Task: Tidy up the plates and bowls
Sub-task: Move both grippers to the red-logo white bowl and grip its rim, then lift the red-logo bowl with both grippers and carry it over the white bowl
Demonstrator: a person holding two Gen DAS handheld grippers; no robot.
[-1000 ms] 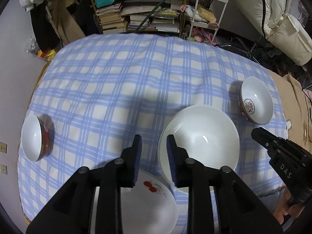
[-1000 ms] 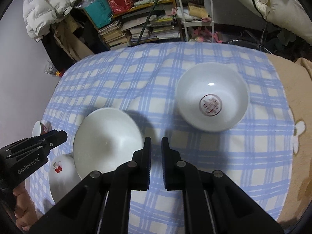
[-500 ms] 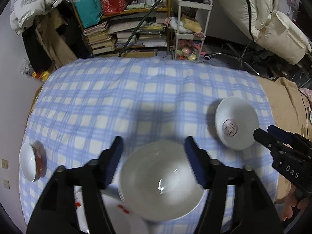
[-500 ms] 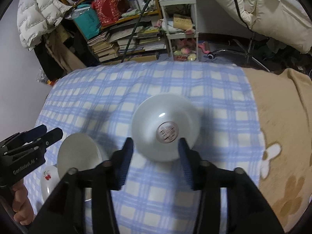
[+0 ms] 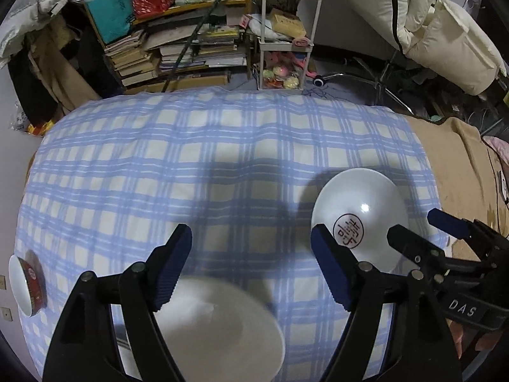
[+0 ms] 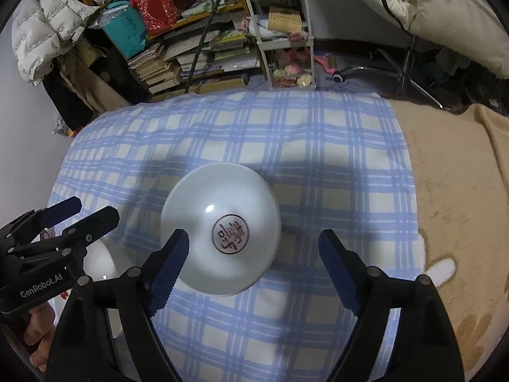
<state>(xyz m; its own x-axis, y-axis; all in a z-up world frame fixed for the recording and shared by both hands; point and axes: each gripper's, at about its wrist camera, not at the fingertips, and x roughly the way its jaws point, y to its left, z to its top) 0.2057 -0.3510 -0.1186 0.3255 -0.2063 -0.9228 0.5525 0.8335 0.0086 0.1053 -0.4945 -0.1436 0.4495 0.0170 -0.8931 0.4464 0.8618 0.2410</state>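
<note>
Both grippers stood wide apart and empty, their jaws having just been opening. Between the fingers of the right gripper (image 6: 253, 267), and slightly beyond its tips, sat the bowl (image 6: 221, 230) with the red seal at its bottom, upright on the cloth (image 6: 334, 165) with its mouth facing up; no pad touched it. Round as it is, it had no long axis to speak of, only an up-down one. The left pad lay just beside its near rim, the right pad well clear.

Below the left gripper (image 5: 251, 267), near its left finger, lay the plate (image 5: 219, 321) (blurred, so its rim detail could not be read), flat and face up, untouched. Part of a second plate seemed to peek out under its left edge, though that was hard to tell. Far off to that gripper's left, at the cloth's edge, sat a red bowl (image 5: 27, 281), also upright.

By my reading the sorting was barely begun: the two bowls were well apart, nothing clearly stacked. Left to do, I judged, was closing on the seal bowl and the plate, then gathering bowls with bowls and plates with plates.
</note>
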